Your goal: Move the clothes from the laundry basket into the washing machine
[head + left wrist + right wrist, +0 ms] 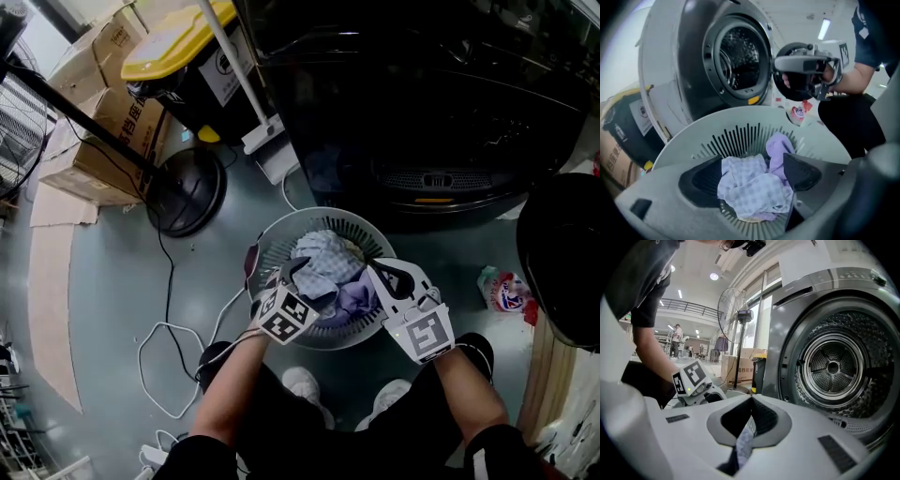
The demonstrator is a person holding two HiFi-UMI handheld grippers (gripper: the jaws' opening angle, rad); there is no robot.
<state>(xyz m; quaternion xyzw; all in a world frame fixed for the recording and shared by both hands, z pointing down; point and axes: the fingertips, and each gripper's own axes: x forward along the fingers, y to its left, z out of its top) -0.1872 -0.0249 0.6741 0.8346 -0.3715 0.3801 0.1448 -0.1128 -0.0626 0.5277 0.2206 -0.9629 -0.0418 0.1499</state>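
Note:
A round grey laundry basket (281,225) stands on the floor before the dark washing machine (422,112), whose drum (834,366) is open. In the basket lie a pale checked cloth (323,258) and a purple cloth (354,298). My left gripper (292,274) reaches in over the basket's near left rim. Its jaws stand open on either side of the checked cloth (750,187), with the purple cloth (778,145) beside them. My right gripper (375,267) is at the near right rim, shut on a strip of checked cloth (744,446) that hangs from its jaws.
The washer's open door (562,253) hangs at the right, with a detergent pack (506,291) on the floor below it. A fan base (187,192), a loose cable (169,337), cardboard boxes (122,122) and a yellow-lidded bin (187,47) stand to the left. The person's shoes (305,384) are just behind the basket.

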